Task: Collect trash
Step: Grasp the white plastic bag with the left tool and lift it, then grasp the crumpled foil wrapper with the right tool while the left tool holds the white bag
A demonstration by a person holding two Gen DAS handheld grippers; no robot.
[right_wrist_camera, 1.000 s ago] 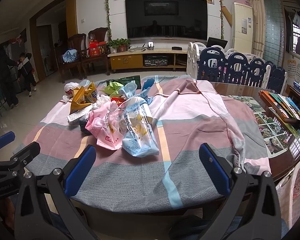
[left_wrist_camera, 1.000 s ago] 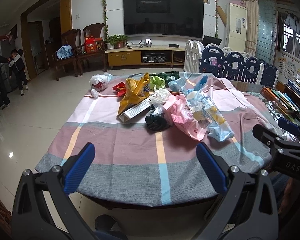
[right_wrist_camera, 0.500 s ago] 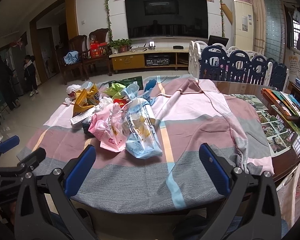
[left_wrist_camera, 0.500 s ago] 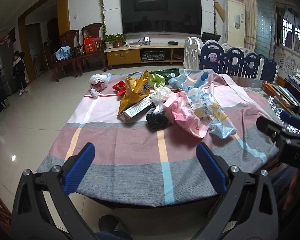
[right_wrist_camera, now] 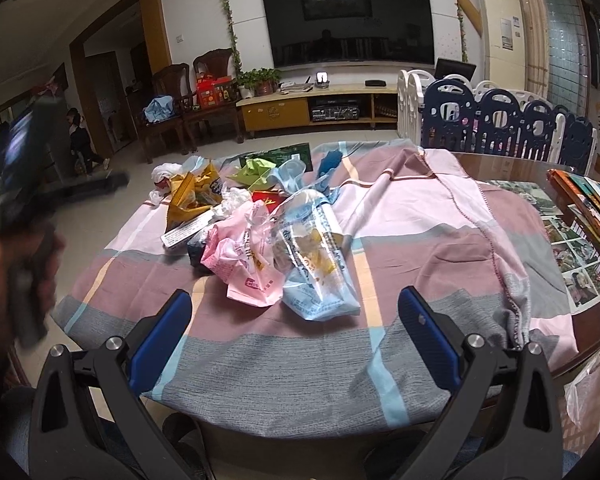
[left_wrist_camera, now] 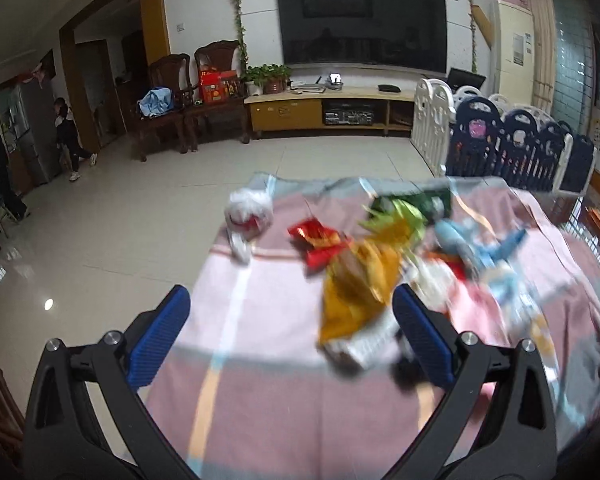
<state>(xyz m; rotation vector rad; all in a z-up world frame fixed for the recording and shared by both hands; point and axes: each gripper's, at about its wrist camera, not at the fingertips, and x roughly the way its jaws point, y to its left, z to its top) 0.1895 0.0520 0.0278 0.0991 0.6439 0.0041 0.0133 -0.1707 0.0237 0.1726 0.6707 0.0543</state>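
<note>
Hovering over the near edge of the table, the right gripper (right_wrist_camera: 294, 330) has its blue-padded fingers spread wide with nothing between them. Ahead of it, on the checked tablecloth (right_wrist_camera: 420, 248), lies the trash — a loose heap toward the left half of the table. Nearest the gripper are a clear blue-printed plastic bag (right_wrist_camera: 316, 264) and a pink plastic bag (right_wrist_camera: 244, 264), touching side by side. Behind them sit a yellow snack wrapper (right_wrist_camera: 188, 196) with a white printed strip beneath it, a crumpled green wrapper (right_wrist_camera: 256, 170), a small red packet (right_wrist_camera: 266, 200) and a white knotted bag (right_wrist_camera: 164, 172) at the far left corner. A dark green flat packet (right_wrist_camera: 278, 156) lies at the far edge.

The left gripper (left_wrist_camera: 290, 338) is also wide open and empty, held above the left part of the cloth. Its view is blurred, but the yellow snack wrapper (left_wrist_camera: 352, 292) shows just inside its right finger, with the red packet (left_wrist_camera: 316, 240) and white knotted bag (left_wrist_camera: 248, 212) farther off. In the right wrist view the left gripper (right_wrist_camera: 24, 216) appears as a dark smear at the left border, gripped by a hand.

Books (right_wrist_camera: 584, 196) and photographs lie on the bare right end of the table — well apart from the heap.
</note>
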